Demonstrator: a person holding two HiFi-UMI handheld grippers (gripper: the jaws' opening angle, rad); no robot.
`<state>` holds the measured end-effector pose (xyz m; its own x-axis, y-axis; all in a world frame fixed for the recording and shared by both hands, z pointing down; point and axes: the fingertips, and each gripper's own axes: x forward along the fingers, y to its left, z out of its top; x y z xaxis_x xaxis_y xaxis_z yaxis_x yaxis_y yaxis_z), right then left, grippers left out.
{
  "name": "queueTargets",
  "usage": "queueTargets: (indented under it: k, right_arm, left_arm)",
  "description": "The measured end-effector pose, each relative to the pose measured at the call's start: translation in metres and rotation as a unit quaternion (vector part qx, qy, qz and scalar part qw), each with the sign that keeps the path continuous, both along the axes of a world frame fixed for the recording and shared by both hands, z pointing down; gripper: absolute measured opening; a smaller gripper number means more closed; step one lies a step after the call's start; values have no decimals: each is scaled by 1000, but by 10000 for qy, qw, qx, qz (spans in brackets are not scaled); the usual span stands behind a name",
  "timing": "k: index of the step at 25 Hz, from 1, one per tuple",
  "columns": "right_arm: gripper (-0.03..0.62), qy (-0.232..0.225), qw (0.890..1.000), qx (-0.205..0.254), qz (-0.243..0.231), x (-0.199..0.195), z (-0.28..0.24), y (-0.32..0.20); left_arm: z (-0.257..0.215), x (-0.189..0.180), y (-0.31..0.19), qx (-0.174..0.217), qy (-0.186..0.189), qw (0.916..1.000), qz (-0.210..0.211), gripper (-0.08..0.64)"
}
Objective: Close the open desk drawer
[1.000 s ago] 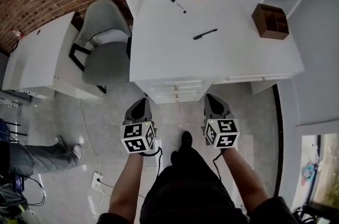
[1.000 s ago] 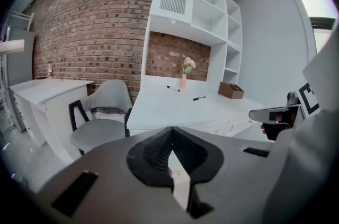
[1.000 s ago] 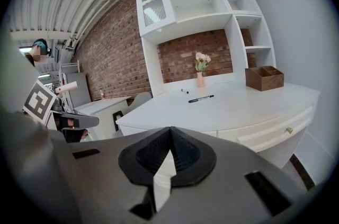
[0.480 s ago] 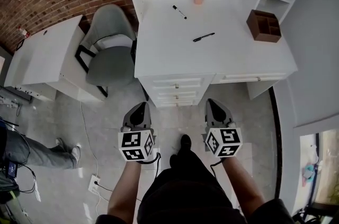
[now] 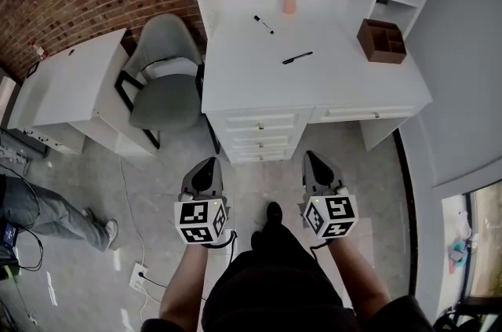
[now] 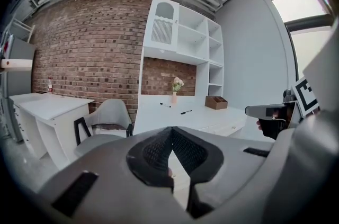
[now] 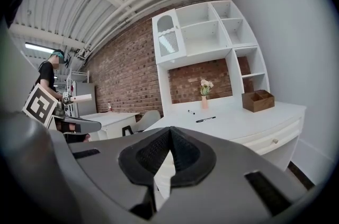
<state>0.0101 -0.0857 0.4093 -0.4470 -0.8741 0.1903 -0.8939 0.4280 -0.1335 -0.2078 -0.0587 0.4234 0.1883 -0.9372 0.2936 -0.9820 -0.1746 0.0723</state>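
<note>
The left gripper (image 5: 205,164) and right gripper (image 5: 314,159) hang with jaws pressed together on nothing, well apart from the desk (image 5: 259,79). In its near face sit a drawer stack (image 5: 259,136) at left and a wide drawer (image 5: 362,113) at right; which stands open I cannot tell. I judge a drawer stiff, light and free-sliding, best pushed squarely mid-front.

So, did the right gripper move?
Yes. The right gripper has pulled back from the white desk; more floor now shows between it and the drawer fronts.
</note>
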Motion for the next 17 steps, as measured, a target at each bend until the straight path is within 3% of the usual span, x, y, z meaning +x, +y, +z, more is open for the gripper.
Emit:
queueTargets:
  k: [17]
  right_arm:
    - [5, -28, 10000, -37, -43, -3, 2, 27]
  left_arm:
    - [-12, -5, 29, 122, -25, 9999, -45, 9]
